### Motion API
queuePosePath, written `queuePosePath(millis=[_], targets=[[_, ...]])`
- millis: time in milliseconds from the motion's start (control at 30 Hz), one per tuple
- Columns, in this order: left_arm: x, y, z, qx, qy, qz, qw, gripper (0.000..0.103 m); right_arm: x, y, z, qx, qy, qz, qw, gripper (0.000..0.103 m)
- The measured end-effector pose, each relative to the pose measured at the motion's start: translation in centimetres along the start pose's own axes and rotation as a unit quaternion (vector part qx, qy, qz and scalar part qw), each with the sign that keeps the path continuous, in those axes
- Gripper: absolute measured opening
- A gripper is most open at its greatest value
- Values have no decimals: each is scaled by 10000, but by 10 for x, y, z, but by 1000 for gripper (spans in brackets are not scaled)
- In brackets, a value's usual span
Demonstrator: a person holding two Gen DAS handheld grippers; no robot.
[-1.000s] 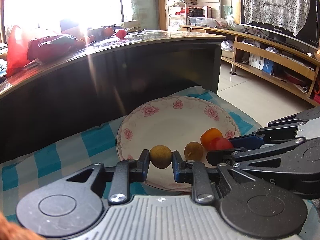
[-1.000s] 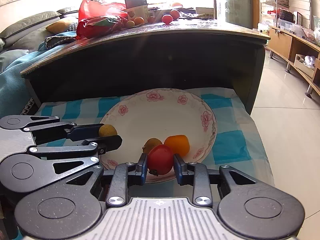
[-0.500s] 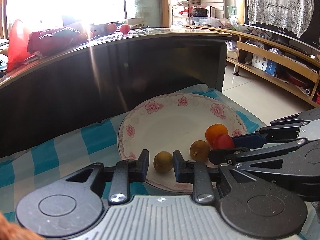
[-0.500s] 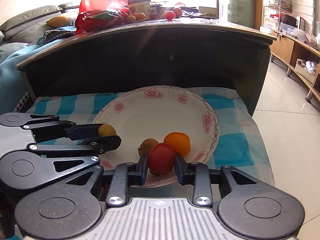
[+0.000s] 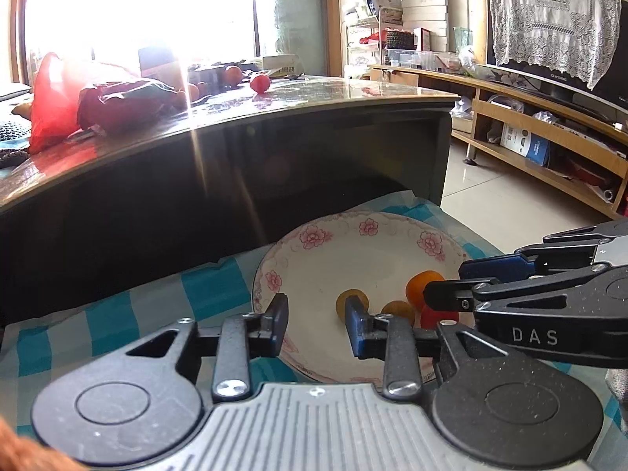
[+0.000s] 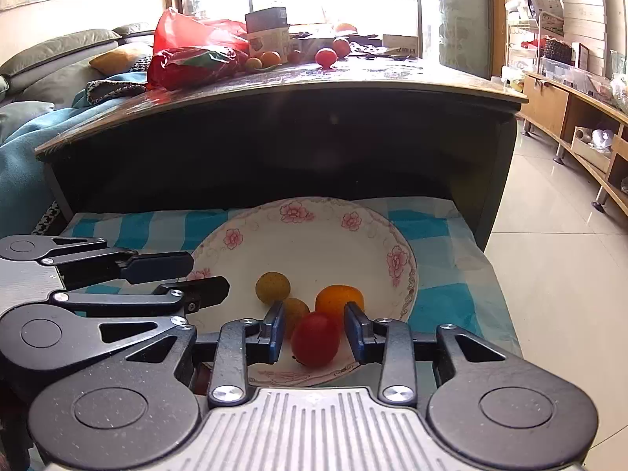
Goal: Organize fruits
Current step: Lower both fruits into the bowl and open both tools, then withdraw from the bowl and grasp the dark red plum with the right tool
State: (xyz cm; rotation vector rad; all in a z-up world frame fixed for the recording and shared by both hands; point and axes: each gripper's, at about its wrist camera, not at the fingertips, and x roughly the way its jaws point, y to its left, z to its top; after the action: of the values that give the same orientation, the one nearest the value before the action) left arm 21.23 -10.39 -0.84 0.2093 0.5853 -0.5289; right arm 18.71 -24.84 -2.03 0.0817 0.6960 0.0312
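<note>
Room: a living room with a bright window, a dark glossy table (image 6: 298, 90) behind, and a low surface under a blue-and-white checked cloth (image 6: 435, 271) in front.
Plate: a white plate with pink flowers (image 6: 314, 219) lies on the cloth and holds four small fruits near its front edge.
Fruits on the plate: a red tomato (image 6: 315, 338), an orange fruit (image 6: 340, 301) and two brownish-yellow round fruits, one farther in (image 6: 273, 285) and one half hidden (image 6: 296, 310) beside the tomato.
Fruits on the table: a red one (image 6: 325, 57) and a few orange ones lie beside a red bag (image 6: 192, 59), well apart from the plate.
Left gripper (image 5: 316, 324): wide open and holding nothing; the farther brownish fruit (image 5: 352, 303) sits just past its right fingertip, off to the right of the gap.
Right gripper (image 6: 315, 331): open, with the tomato lying on the plate between its fingers; there is a gap on each side, so it grips nothing.
Key relation: any fruit left to collect appears to be up on the table, straight ahead of both grippers and above them; neither hand is clearly nearer.
Judgement: both fruits look delivered, so the likely next move is to draw back clear of the plate rim and reach for the table.
Risk: a round fruit could roll if a finger nudges it on the way out.
</note>
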Motion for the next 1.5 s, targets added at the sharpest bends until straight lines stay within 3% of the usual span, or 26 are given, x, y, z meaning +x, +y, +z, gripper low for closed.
queuePosePath(millis=[467, 900, 1067, 1500], targets=[[-47, 4, 8, -69, 68, 179, 9998, 42, -29, -24, 15, 613, -340, 168, 9974, 29], [-77, 4, -48, -147, 871, 172, 9959, 43, -24, 26, -24, -49, 558, 1013, 9933, 31], [-76, 4, -59, -151, 1008, 15, 9948, 43, -17, 36, -27, -102, 687, 1108, 9914, 42], [-70, 7, -69, -203, 1126, -240, 9931, 43, 13, 45, -34, 10, 880, 1024, 9908, 43]])
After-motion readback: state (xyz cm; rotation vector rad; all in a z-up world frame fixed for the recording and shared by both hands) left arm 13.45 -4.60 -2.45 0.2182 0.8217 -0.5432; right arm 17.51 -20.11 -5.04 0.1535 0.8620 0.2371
